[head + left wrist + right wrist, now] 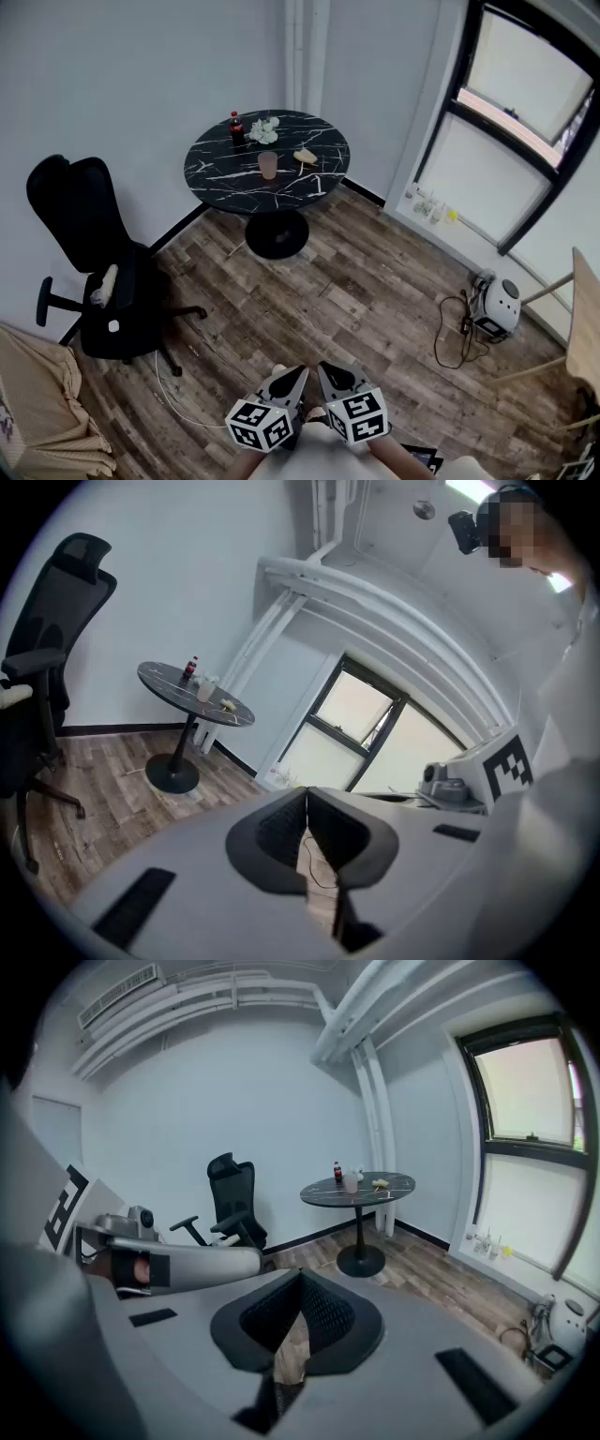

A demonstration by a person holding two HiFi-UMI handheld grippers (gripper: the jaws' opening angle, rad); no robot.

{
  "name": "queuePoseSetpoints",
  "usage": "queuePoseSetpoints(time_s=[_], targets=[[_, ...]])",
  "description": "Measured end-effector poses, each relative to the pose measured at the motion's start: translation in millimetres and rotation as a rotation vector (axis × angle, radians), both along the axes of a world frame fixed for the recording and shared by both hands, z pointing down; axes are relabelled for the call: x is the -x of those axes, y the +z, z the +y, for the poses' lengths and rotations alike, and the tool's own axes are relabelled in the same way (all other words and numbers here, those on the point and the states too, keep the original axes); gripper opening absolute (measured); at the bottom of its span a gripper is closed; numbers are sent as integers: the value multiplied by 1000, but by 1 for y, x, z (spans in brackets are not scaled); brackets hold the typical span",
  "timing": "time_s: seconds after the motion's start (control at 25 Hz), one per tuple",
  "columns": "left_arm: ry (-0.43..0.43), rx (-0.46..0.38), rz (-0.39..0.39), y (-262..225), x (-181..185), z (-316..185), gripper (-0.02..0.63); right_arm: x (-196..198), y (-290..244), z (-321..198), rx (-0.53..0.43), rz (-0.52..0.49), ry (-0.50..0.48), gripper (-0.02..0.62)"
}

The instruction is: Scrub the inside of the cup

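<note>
A pinkish cup (268, 165) stands upright near the middle of a round black marble table (214, 167) at the far wall. A yellow sponge-like scrubber (305, 157) lies to the cup's right. Both grippers are far from the table, held close together low in the head view. My left gripper (296, 374) is shut with nothing between its fingers, and my right gripper (324, 370) beside it is shut and empty too. The left gripper view shows the cup (205, 690) small beyond the left gripper (306, 795). The right gripper (300, 1277) points toward the cup (351, 1182).
A cola bottle (236, 128) and a crumpled white thing (263, 127) sit behind the cup. A black office chair (94, 262) stands left of the table. A white device (502, 302) with a cable lies on the wood floor at right, under the window (525, 103).
</note>
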State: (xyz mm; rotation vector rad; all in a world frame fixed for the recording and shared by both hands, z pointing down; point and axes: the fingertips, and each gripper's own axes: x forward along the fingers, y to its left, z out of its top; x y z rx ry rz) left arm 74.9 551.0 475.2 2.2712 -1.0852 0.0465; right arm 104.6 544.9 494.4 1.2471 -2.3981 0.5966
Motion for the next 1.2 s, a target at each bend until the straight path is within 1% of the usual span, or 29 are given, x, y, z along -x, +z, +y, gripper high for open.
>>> queuePoseSetpoints(time_s=[0.24, 0.4, 0.52, 0.64, 0.72, 0.8, 0.84, 0.92, 0.96, 1.0, 1.12, 1.2], targets=[[3, 22, 0, 3, 7, -13, 11, 9, 0, -13, 7, 8, -2, 32], [1, 45, 23, 6, 13, -32, 11, 11, -7, -32, 2, -47, 23, 32], [-3, 57, 32, 9, 17, -51, 11, 9, -2, -49, 46, -92, 52, 35], [16, 42, 24, 7, 22, -72, 11, 8, 2, -66, 64, -107, 73, 35], [35, 39, 34, 6, 24, -87, 11, 9, 4, -81, 78, -103, 83, 35], [31, 46, 42, 7, 28, -102, 11, 10, 5, -94, 87, -98, 89, 35], [13, 48, 31, 8, 32, -110, 11, 11, 5, -101, 84, -96, 91, 35], [-27, 43, -18, 11, 44, -127, 11, 15, 5, -114, 84, -93, 88, 35], [-30, 37, -36, 12, 49, -135, 11, 19, 6, -120, 93, -90, 83, 35], [-21, 35, -38, 11, 52, -143, 11, 22, 9, -126, 107, -84, 76, 35], [20, 31, -8, 10, 55, -166, 11, 30, 16, -144, 126, -34, 65, 35], [31, 29, -20, 12, 60, -180, 11, 32, 20, -154, 120, 18, 72, 35]])
